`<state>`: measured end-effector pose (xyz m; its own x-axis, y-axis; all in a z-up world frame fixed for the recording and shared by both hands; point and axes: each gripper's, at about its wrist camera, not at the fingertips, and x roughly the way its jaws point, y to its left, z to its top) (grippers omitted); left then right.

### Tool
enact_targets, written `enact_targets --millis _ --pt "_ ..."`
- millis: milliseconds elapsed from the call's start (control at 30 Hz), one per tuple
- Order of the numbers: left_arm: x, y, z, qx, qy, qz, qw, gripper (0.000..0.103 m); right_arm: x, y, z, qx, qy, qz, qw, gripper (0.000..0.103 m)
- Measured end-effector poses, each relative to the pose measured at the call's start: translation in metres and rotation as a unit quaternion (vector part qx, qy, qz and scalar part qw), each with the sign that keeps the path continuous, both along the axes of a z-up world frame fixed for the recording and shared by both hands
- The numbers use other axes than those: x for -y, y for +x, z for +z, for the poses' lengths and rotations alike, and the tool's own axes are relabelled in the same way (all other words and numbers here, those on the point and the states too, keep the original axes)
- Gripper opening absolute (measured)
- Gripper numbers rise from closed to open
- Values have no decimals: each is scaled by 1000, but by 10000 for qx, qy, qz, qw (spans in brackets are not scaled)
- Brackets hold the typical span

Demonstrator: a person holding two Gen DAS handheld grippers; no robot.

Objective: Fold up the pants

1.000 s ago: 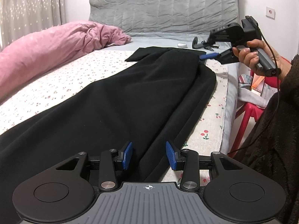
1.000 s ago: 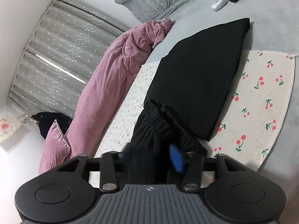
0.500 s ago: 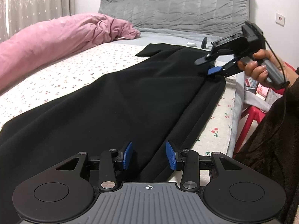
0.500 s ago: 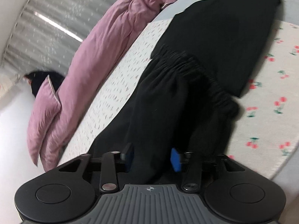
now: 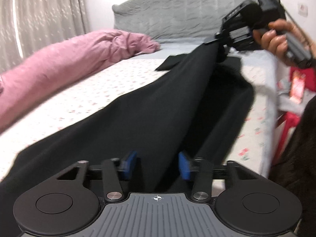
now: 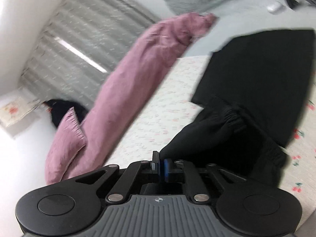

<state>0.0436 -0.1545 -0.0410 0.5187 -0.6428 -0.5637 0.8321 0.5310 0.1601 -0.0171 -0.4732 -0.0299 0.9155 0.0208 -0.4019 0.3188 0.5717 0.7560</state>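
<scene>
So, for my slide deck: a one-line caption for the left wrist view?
Right claw lifts the black pants by the waist off the bed.

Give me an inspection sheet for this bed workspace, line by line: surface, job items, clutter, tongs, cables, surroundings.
Surface: bed with a cherry-print sheet.
Job's things: black pants laid lengthwise, one end lifted.
Clutter: pink duvet along the far side; small white object near the grey headboard.
Tongs: right tongs have just been closing, now pinching the pants' edge; left tongs straddle the fabric, pads not visibly pressing.
Cables: thin black cable by the hand.
Surroundings: grey curtain, red stool.
</scene>
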Motion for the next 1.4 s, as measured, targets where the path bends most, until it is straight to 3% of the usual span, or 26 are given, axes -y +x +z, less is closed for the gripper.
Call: enact_targets --millis 100,300,367,400,433,600,700,767,867,1033,1100,1167,1233,1267,1333,1367,1400 --pt "2 1 -4 36 154 61 9999 23 8 3 -17 -341 271 -259 9987 33" --pt "4 -1 -2 89 196 32 9998 12 11 3 -24 -500 135 -478 9975 33" --pt "5 -1 -2 99 193 51 9998 7 9 4 -24 -524 -40 -536 9972 25" --pt "5 -2 -1 133 194 56 9997 3 7 5 -23 -543 -190 -595 9966 11" --pt "4 -3 0 186 177 89 9996 2 3 6 -20 -551 -388 -629 9957 8" --pt "-14 -9 26 565 -149 62 9983 2 -21 -5 8 -386 -1351 -645 9880 6" --pt "-33 -11 38 420 -310 -203 9984 2 -37 -17 17 -626 -1878 -441 9792 6" --pt "-41 -13 35 249 -211 -409 9986 2 -45 -25 14 -990 -2157 -270 9711 6" --pt "-43 -15 24 -23 -3 -620 9981 2 -50 -33 1 -1289 -2274 -159 9651 6" --pt "-42 -17 13 -173 225 -706 9971 4 -41 -37 -22 -1596 -2048 -207 9655 5" --pt "-44 -13 10 -320 172 -622 9974 9 -38 -37 -22 -1643 -1981 -258 9660 8" --pt "-47 -12 12 -397 136 -599 9973 12 -35 -42 -16 -1643 -1953 -346 9663 23" --pt "-54 -13 19 -458 52 -545 9975 17 -36 -50 -7 -1769 -2218 -661 9566 49" --pt "-61 -13 23 -502 -61 -497 9975 23 -37 -54 -2 -1797 -2408 -777 9506 48" --pt "-74 -12 29 -585 -278 -327 9974 41 -41 -59 7 -1729 -2578 -834 9469 49" --pt "-82 -11 33 -606 -385 -181 9973 61 -42 -61 11 -1643 -2602 -818 9479 49" --pt "-90 -10 36 -602 -490 13 9970 73 -45 -62 15 -1562 -2636 -761 9489 51"
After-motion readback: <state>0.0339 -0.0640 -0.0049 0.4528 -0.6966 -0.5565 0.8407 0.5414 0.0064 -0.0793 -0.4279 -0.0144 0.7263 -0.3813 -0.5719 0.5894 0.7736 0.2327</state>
